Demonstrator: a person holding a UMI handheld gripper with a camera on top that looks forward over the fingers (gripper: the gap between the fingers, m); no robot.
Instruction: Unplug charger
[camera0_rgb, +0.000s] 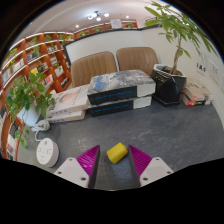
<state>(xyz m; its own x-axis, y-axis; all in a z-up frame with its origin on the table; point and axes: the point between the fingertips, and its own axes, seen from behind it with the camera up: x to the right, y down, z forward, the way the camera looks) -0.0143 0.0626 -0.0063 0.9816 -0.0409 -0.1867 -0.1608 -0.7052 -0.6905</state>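
A small yellow block-shaped object (117, 153), possibly the charger, lies on the grey table top (170, 130). It sits between the tips of my gripper (114, 150). The fingers are open, and their magenta pads (90, 158) stand to either side of it. There is a small gap on the left side, and the right pad is very close to it. I see no cable or socket.
A stack of books and boxes (120, 92) lies beyond the fingers. A white round device (46, 151) and a potted plant (28, 95) stand to the left. A tall plant in a black pot (170, 82) stands to the right. Two chairs (95, 67) and bookshelves (40, 55) are behind.
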